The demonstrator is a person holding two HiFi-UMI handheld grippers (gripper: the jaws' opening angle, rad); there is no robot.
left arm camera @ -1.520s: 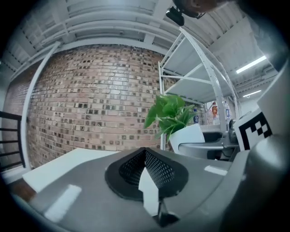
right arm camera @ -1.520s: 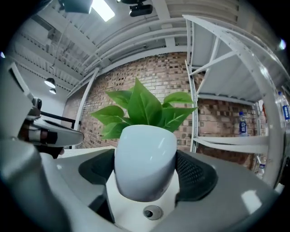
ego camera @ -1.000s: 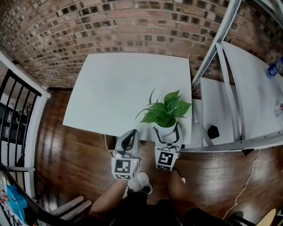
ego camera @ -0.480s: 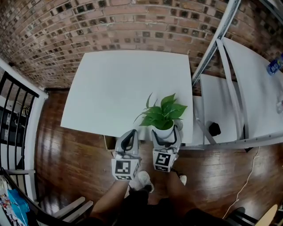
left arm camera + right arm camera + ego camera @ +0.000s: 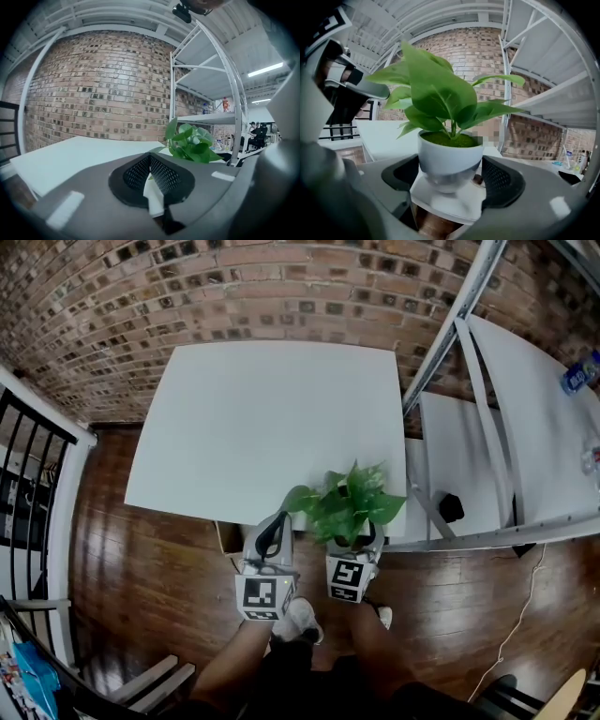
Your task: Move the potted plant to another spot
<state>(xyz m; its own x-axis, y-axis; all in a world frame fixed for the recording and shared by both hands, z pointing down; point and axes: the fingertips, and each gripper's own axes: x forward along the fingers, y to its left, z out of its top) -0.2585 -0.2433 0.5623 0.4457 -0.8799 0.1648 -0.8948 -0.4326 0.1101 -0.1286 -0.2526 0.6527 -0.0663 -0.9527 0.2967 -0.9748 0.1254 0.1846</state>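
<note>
Pads of the right gripper press on both sides of the white pot of the potted plant, holding it at the near right corner of the white table. Just beside, the left gripper has its jaws closed together, nothing between them.

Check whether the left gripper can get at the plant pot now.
Probably not for a grasp. The left gripper sits beside the pot with nothing between, but its fingers are together and the right gripper already clamps the pot's sides.
</note>
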